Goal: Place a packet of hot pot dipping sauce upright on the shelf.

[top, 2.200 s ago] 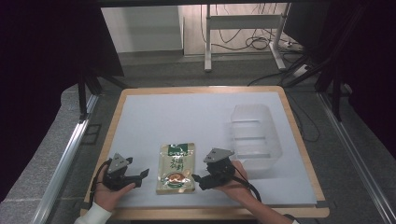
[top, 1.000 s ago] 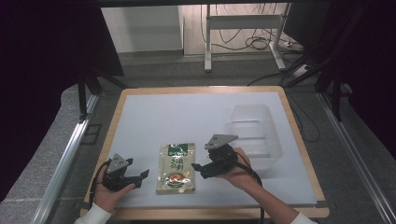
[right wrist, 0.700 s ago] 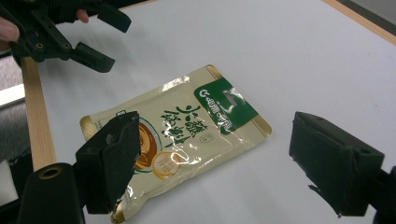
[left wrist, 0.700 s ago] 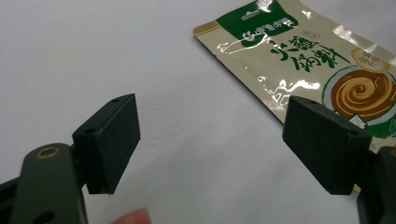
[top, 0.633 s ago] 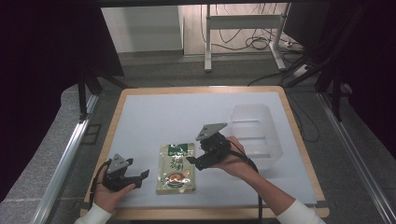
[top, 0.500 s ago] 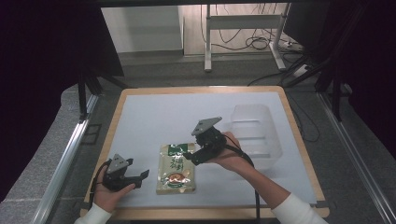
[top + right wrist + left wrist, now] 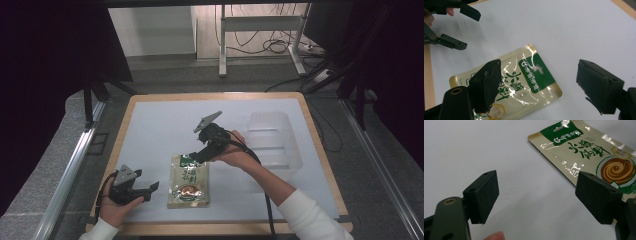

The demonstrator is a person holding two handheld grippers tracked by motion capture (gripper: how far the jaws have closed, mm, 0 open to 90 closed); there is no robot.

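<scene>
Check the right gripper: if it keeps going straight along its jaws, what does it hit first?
Most likely the sauce pouch: the right gripper hangs over its green top end with open jaws, nothing between them. Its height above the pouch is unclear.

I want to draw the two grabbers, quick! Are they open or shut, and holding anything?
Left gripper: open, holding nothing, beside the food pouch.
Right gripper: open, jaws just closing a little, above the pouch's green top, holding nothing.

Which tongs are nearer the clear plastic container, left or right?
Right. The right tongs hang open above the pouch's green top end, left of the clear container. The left tongs rest open at the table's near-left corner, beyond the pouch.
</scene>
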